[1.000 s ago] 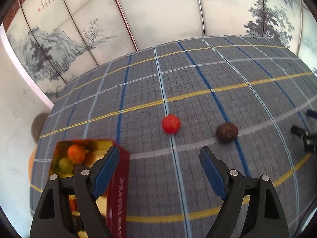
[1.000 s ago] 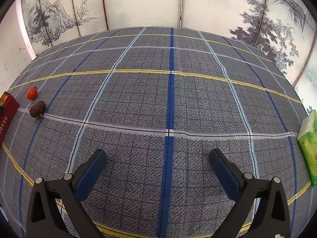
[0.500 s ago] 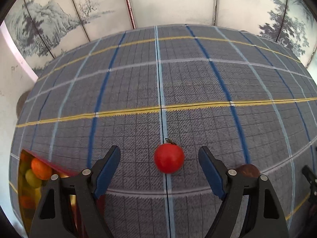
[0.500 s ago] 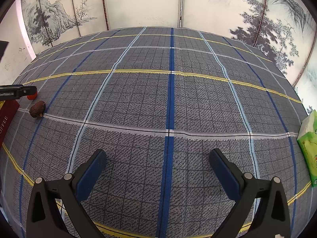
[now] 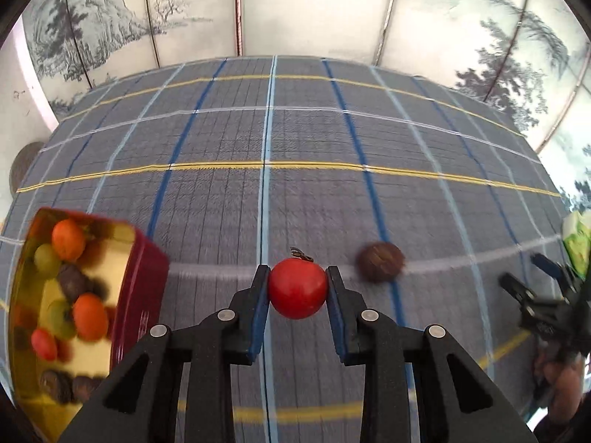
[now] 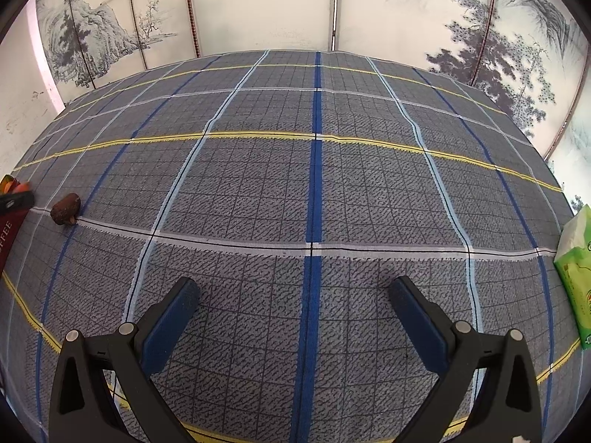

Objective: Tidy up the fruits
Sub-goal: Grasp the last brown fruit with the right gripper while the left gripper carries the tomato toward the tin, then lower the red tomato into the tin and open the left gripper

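Observation:
In the left wrist view my left gripper (image 5: 297, 288) is shut on a red tomato (image 5: 297, 288), both blue pads against its sides, low over the plaid cloth. A brown round fruit (image 5: 380, 266) lies on the cloth just right of it. A red tin (image 5: 144, 288) with several orange, green and brown fruits inside stands to the left. In the right wrist view my right gripper (image 6: 291, 310) is open and empty over the cloth. The brown fruit (image 6: 65, 208) lies far left there, beside the tin's edge (image 6: 9, 229).
A green tissue pack (image 6: 576, 277) lies at the cloth's right edge; it also shows in the left wrist view (image 5: 577, 243). Painted screen panels (image 6: 258, 7) stand behind the table. The right gripper (image 5: 543, 295) shows at the right edge of the left wrist view.
My left gripper moved forward around the tomato and shut on it. The right gripper has not moved.

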Demonstrator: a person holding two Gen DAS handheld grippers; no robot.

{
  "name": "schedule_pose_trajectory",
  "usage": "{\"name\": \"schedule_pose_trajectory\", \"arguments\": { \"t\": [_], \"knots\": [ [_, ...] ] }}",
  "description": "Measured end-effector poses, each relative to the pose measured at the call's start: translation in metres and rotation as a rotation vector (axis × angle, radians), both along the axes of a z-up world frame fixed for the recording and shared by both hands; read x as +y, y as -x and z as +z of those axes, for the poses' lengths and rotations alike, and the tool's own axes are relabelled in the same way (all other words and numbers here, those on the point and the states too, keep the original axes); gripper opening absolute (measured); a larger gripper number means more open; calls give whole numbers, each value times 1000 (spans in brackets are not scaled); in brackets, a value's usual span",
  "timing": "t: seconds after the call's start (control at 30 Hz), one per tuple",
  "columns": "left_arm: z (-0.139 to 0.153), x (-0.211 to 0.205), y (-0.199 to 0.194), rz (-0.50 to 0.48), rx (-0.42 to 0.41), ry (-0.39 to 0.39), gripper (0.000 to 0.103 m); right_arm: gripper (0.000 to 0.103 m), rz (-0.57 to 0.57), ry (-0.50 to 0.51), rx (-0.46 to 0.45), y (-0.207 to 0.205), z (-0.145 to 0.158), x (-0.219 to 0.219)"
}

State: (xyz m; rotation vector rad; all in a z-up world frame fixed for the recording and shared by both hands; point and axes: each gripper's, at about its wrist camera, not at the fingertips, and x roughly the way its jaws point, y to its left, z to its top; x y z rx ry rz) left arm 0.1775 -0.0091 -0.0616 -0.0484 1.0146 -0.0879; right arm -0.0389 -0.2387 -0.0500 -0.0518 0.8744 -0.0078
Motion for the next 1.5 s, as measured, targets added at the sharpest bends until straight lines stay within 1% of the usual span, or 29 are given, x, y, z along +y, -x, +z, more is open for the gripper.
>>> {"name": "schedule_pose_trajectory", "arguments": {
  "t": [0.2, 0.23, 0.3, 0.37, 0.4, 0.5, 0.53, 0.57, 0.63, 0.7, 0.8, 0.83, 0.87, 0.9, 0.97, 1.0, 1.03, 1.17, 1.23, 1.37, 1.43, 1.5],
  "knots": [
    [18, 6, 47, -4, -9, 49, 31, 103, 1, -3, -1, -2, 1, -2],
    [19, 6, 54, -4, -8, 56, 31, 103, 22, -21, -7, 0, 2, -1],
    [22, 10, 65, 1, -7, 71, 31, 102, 82, -106, -48, 6, 7, 1],
    [24, 14, 75, -1, 0, 86, 31, 101, 138, -160, -77, 11, 14, 9],
    [25, 16, 79, 0, 2, 92, 31, 101, 193, -188, -88, 13, 19, 21],
    [26, 21, 89, 9, 2, 90, 31, 99, 311, -206, -106, 11, 28, 59],
    [28, 24, 93, 16, 0, 88, 31, 97, 346, -209, -104, 9, 29, 72],
    [28, 26, 93, 22, -2, 89, 31, 93, 382, -209, -100, 5, 28, 88],
    [31, 31, 99, 34, -11, 92, 31, 86, 453, -179, -85, -5, 27, 121],
    [33, 36, 104, 48, -21, 87, 31, 82, 494, -154, -66, -15, 23, 145],
    [35, 42, 110, 57, -28, 82, 31, 75, 507, -104, -47, -29, 16, 167],
    [36, 44, 113, 63, -32, 79, 31, 70, 505, -89, -42, -30, 13, 171],
    [37, 46, 114, 67, -36, 79, 31, 63, 505, -82, -23, -37, 8, 176],
    [38, 49, 117, 72, -39, 80, 31, 58, 506, -89, -7, -40, 6, 178],
    [40, 54, 122, 85, -47, 80, 31, 46, 502, -78, -14, -42, 4, 178],
    [40, 57, 124, 93, -49, 81, 31, 42, 501, -81, -12, -42, 4, 178],
    [41, 62, 128, 105, -49, 84, 31, 33, 503, -97, -6, -41, 4, 177],
    [43, 86, 144, 172, -63, 97, 31, 33, 463, -100, -30, -27, 3, 166],
    [43, 102, 151, 207, -65, 77, 31, 33, 419, -120, -46, -21, 5, 154],
    [42, 134, 161, 265, -74, 35, 31, 33, 338, -170, -32, -23, 4, 132],
    [41, 151, 165, 292, -85, 8, 31, 33, 335, -163, -33, -23, 4, 132],
    [38, 164, 168, 307, -94, -9, 31, 33, 336, -129, -35, -23, 4, 137]
  ]
}}
